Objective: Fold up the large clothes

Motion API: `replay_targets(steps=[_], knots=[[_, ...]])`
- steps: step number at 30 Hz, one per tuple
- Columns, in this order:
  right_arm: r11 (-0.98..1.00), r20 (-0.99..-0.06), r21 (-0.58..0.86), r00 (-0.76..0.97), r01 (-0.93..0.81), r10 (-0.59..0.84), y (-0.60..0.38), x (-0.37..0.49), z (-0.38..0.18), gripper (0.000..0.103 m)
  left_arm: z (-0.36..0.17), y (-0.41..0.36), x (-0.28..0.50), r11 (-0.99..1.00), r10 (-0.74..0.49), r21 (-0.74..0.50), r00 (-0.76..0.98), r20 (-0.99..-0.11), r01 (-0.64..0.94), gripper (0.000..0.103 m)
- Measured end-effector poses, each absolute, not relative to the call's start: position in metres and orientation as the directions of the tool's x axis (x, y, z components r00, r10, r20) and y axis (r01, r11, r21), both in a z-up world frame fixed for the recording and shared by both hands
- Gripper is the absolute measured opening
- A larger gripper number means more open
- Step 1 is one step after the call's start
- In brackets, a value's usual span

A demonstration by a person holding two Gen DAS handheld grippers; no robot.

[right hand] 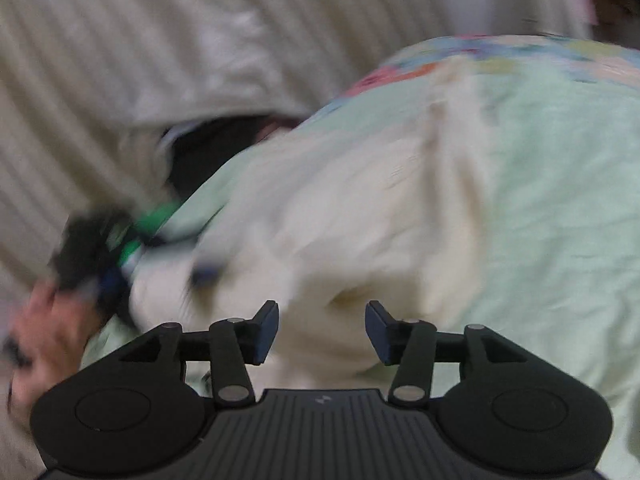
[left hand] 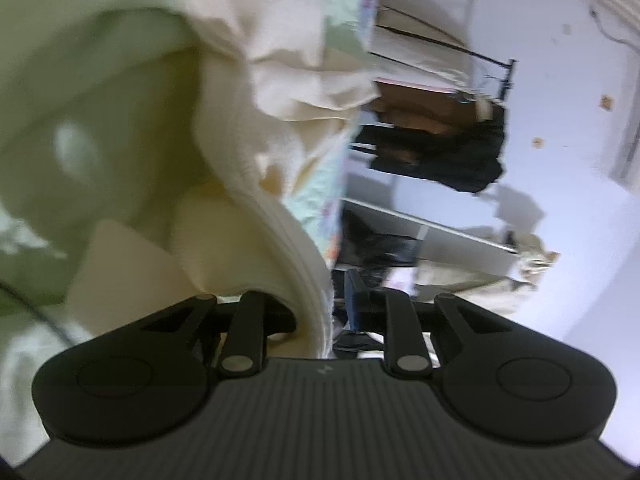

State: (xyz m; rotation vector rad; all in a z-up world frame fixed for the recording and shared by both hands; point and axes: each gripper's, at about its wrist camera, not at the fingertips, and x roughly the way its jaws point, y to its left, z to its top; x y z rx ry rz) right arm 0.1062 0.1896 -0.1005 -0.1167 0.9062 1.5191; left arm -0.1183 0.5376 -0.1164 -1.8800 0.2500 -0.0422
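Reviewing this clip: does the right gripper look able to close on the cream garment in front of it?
Probably yes: the right gripper is open, the cream garment lies right before its fingers, and nothing sits between them.

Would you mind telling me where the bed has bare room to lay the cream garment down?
Bare mint sheet lies right of the cream garment. It is crowded left, around the hand and striped bedding.

Cream garment (right hand: 340, 220) on pale mint sheet (right hand: 560, 200) with multicoloured floral border
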Motion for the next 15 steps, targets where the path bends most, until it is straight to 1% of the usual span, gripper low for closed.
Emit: replay_targets(steps=[1, 3, 5, 8, 12, 13, 14, 15], knots=[[0.102, -0.566, 0.458, -0.201, -0.883, 0.799, 0.191, 0.104, -0.101, 0.051, -0.114, 0.538, -0.115, -0.307, -0.191, -0.941, 0.978, -0.084, -0.141, 0.019], [0.019, -0.577, 0.413, -0.245, -0.911, 0.78, 0.199, 0.086, -0.099, 0.059, -0.11, 0.54, -0.111, -0.331, -0.182, -0.936, 0.982, -0.057, -0.115, 0.019], [0.028, -0.621, 0.356, -0.214, -0.934, 0.754, 0.2, 0.075, -0.101, 0.06, -0.107, 0.542, -0.108, -0.353, -0.169, -0.931, 0.985, -0.034, -0.093, 0.019], [0.1, -0.739, 0.238, -0.113, -0.966, 0.664, 0.21, 0.068, -0.119, 0.06, -0.105, 0.544, -0.108, -0.351, -0.165, -0.932, 0.986, -0.03, -0.087, 0.02], [0.298, -0.817, 0.3, -0.083, -0.906, 0.57, 0.215, 0.093, -0.149, 0.06, -0.103, 0.547, -0.101, -0.34, -0.167, -0.936, 0.985, -0.042, -0.097, 0.02], [0.328, -0.815, 0.35, -0.113, -0.877, 0.568, 0.214, 0.103, -0.155, 0.06, -0.104, 0.547, -0.099, -0.334, -0.17, -0.937, 0.984, -0.049, -0.105, 0.021], [0.336, -0.806, 0.383, -0.134, -0.86, 0.576, 0.212, 0.108, -0.159, 0.058, -0.105, 0.547, -0.101, -0.326, -0.174, -0.937, 0.982, -0.072, -0.127, 0.025], [0.343, -0.796, 0.415, -0.154, -0.842, 0.585, 0.211, 0.114, -0.163, 0.05, -0.105, 0.547, -0.103, -0.307, -0.176, -0.939, 0.978, -0.107, -0.158, 0.028]])
